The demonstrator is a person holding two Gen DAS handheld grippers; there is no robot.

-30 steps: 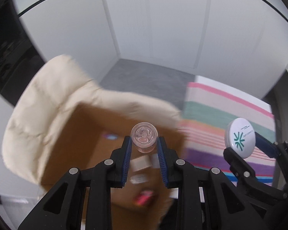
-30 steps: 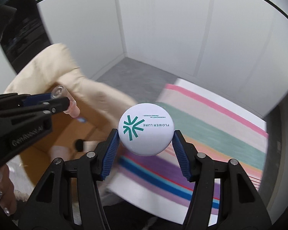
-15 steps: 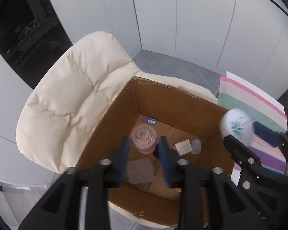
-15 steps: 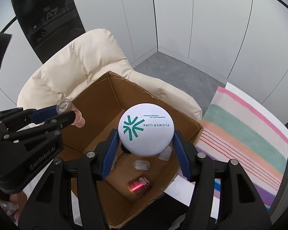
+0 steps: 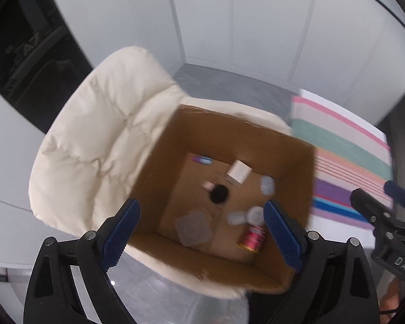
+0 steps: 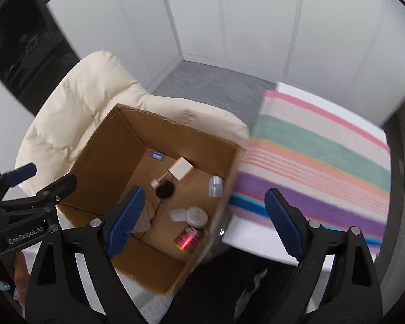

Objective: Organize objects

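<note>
Both grippers hung above the open cardboard box (image 5: 159, 167) on the cream padded chair (image 5: 94, 140). The left gripper (image 5: 201, 232) and the right gripper (image 6: 205, 220) each had jaws opening wide with nothing between the pads. Small toiletries lay scattered on the box floor: a red metallic can (image 6: 187, 239), a white round compact (image 6: 197, 215), a small white carton (image 5: 239, 173) and a clear bottle (image 6: 215, 186). They looked light and rigid, probably slippery; the can seemed best gripped across its body, the compact across its rim.
</note>
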